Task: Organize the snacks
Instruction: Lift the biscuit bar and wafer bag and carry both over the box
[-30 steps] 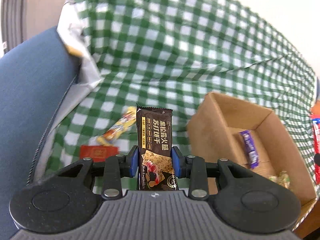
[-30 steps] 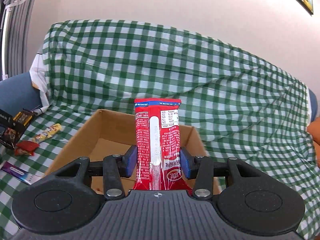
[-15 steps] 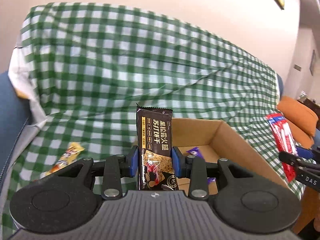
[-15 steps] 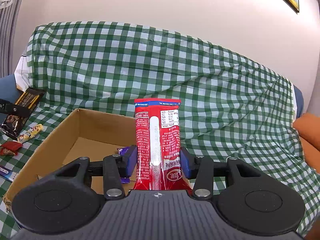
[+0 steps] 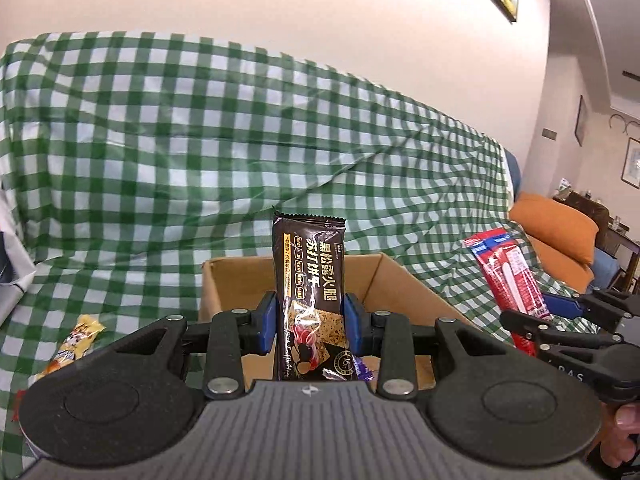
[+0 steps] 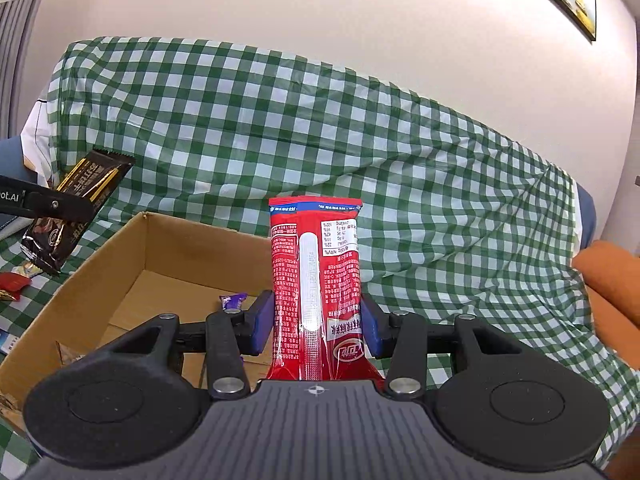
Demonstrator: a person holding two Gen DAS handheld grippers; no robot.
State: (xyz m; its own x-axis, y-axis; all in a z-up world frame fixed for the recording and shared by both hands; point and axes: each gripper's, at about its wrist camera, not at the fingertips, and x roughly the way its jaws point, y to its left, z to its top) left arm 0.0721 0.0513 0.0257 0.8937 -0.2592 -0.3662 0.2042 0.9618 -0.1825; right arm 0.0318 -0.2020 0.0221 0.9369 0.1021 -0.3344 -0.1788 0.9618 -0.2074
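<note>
The left tongs are clamped on a dark cracker packet, which stands upright between the blue pads with its sealed top at 12 o'clock. Behind it sits the open cardboard box, a purple sweet just showing inside at the packet's lower right. At 3 o'clock in this view the right tongs grip a red snack packet, tilted. At 9 o'clock a yellow wrapped snack lies on the green checked cloth.

From the right wrist, the right tongs hold the red packet upright, its top at 12 o'clock. The box wall lies at 9 to 10 o'clock, the purple sweet on its floor. The left tongs' dark packet hangs above the box's far left edge, with a small red wrapper on the cloth beyond.
</note>
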